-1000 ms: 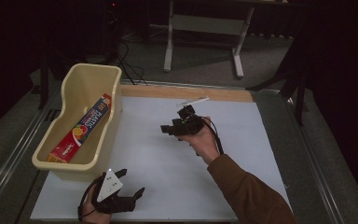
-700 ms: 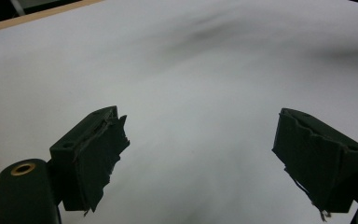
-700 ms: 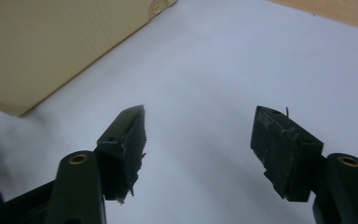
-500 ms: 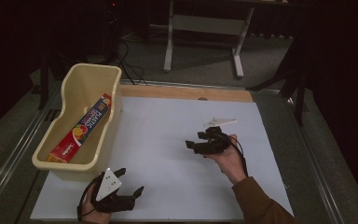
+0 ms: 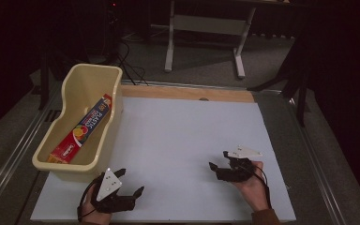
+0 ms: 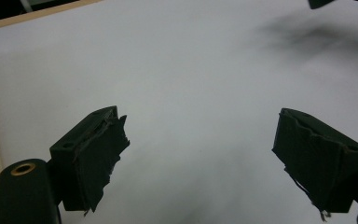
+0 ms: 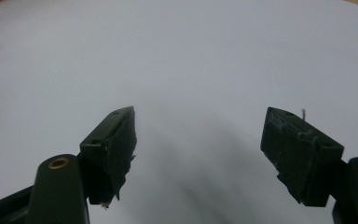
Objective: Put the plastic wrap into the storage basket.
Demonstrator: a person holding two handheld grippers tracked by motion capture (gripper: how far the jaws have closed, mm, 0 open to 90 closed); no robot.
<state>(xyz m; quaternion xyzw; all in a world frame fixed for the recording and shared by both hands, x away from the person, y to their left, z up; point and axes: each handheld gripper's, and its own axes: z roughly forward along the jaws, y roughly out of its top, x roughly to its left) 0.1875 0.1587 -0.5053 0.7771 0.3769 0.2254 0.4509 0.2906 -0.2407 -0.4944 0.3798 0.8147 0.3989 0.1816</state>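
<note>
I'm looking down at the desk (image 5: 183, 140) now, and both of my grippers are sitting low on its near edge with nothing in them. My right gripper (image 5: 220, 161) is hovering over the white sheet at the near right, its jaws have just been opening, and in the right gripper view they are standing wide apart over bare white surface. My left gripper (image 5: 132, 183) is resting at the near left, just in front of the cream bin (image 5: 115, 77); in the left gripper view its jaws are spread wide too, with only white sheet between them.

The plastic wrap box (image 5: 82, 127) is lying inside the bin, leaning along its floor. Its long axis is running from the near-left corner of the bin up toward the far-right wall, so it is slanting away from me. From the left gripper it is lying just ahead and a touch to the left, past the bin's near wall. From the right gripper it is well apart, across most of the sheet. I'm judging the left hand the nearer one for any reach into that bin, coming over the near rim and squaring the jaws across the box's narrow width.
</note>
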